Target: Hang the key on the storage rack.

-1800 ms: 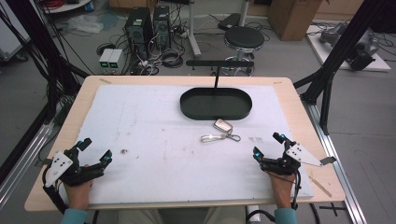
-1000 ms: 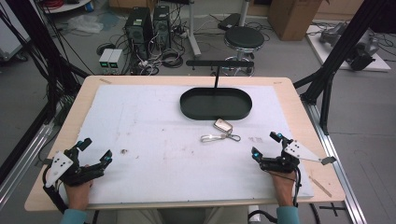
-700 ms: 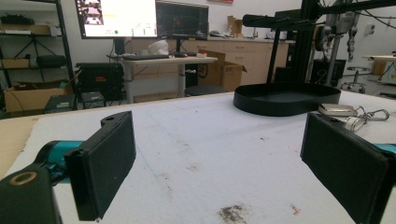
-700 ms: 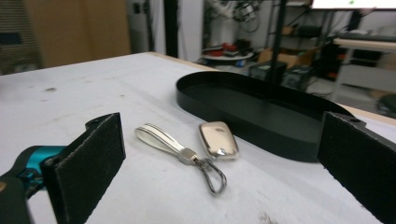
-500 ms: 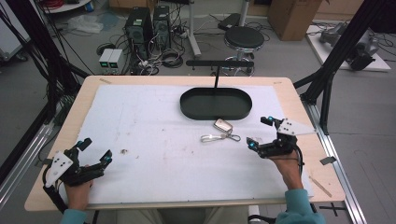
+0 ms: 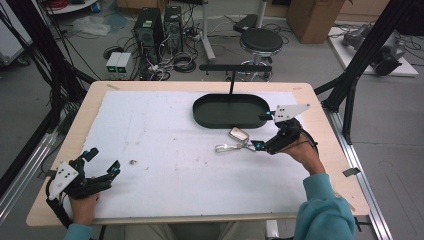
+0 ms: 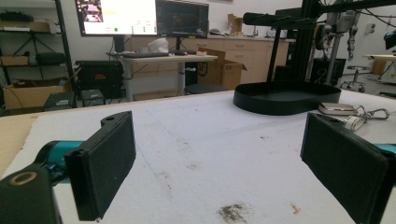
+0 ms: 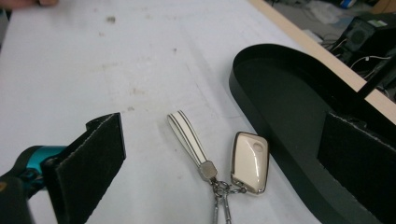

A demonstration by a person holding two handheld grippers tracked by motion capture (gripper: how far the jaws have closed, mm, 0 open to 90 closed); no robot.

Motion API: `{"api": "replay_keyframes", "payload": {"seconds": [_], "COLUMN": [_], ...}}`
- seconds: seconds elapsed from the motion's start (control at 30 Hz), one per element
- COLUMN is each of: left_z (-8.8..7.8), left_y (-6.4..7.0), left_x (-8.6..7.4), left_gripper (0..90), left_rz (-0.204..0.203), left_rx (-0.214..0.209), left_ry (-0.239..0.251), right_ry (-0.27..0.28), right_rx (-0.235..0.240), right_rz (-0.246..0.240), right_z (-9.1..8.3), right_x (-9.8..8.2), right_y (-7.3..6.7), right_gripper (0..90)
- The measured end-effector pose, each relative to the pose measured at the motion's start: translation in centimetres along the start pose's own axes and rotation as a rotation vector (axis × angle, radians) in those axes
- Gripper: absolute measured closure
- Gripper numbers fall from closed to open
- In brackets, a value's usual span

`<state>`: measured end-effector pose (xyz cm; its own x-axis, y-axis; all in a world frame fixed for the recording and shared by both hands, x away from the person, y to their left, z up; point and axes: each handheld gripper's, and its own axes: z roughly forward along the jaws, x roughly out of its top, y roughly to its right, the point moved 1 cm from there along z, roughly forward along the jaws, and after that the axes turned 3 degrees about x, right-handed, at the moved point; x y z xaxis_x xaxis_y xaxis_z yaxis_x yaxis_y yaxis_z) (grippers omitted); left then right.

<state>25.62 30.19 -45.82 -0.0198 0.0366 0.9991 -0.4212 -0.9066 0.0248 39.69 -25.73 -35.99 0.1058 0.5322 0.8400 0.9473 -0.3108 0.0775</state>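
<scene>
A cream key fob (image 6: 239,134) on a ring with a striped strap (image 6: 225,148) lies on the white mat, just in front of a black oval tray (image 6: 200,107). My right gripper (image 6: 263,131) hovers open right beside the fob, its jaws spread on either side. In the right gripper view the fob (image 8: 250,162) and strap (image 8: 187,137) lie between the open jaws of the right gripper (image 8: 224,158), next to the tray (image 8: 289,93). My left gripper (image 6: 104,160) rests open at the near left corner, holding nothing. The left gripper view looks past the left gripper (image 7: 224,158) to the tray (image 7: 285,95) and fob (image 7: 337,108) far off.
A white mat (image 6: 165,150) covers most of the wooden table (image 6: 85,107). A small dark speck (image 6: 133,162) lies on the mat near the left gripper. A black post (image 6: 231,80) with a crossbar stands behind the tray. Dark frame struts (image 6: 350,85) flank the table.
My right gripper has moved from the near right edge forward and left to the key fob, jaws still open. The left gripper and the fob have stayed put.
</scene>
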Motion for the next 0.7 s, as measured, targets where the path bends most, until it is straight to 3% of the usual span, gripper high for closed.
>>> {"api": "replay_keyframes", "payload": {"seconds": [0.33,0.7], "left_z": [0.0,0.0], "left_y": [0.0,0.0], "left_x": [0.0,0.0], "left_gripper": [10.8,10.8], "left_rz": [0.000,-0.003], "left_rx": [0.000,-0.001], "left_ry": [-0.002,-0.004], "right_ry": [-0.161,-0.281], "right_rx": [0.083,0.166], "right_rz": [-0.053,-0.099], "right_z": [2.7,5.2], "right_x": [1.6,2.1], "right_y": [1.3,1.9], "right_gripper": [1.5,5.6]}}
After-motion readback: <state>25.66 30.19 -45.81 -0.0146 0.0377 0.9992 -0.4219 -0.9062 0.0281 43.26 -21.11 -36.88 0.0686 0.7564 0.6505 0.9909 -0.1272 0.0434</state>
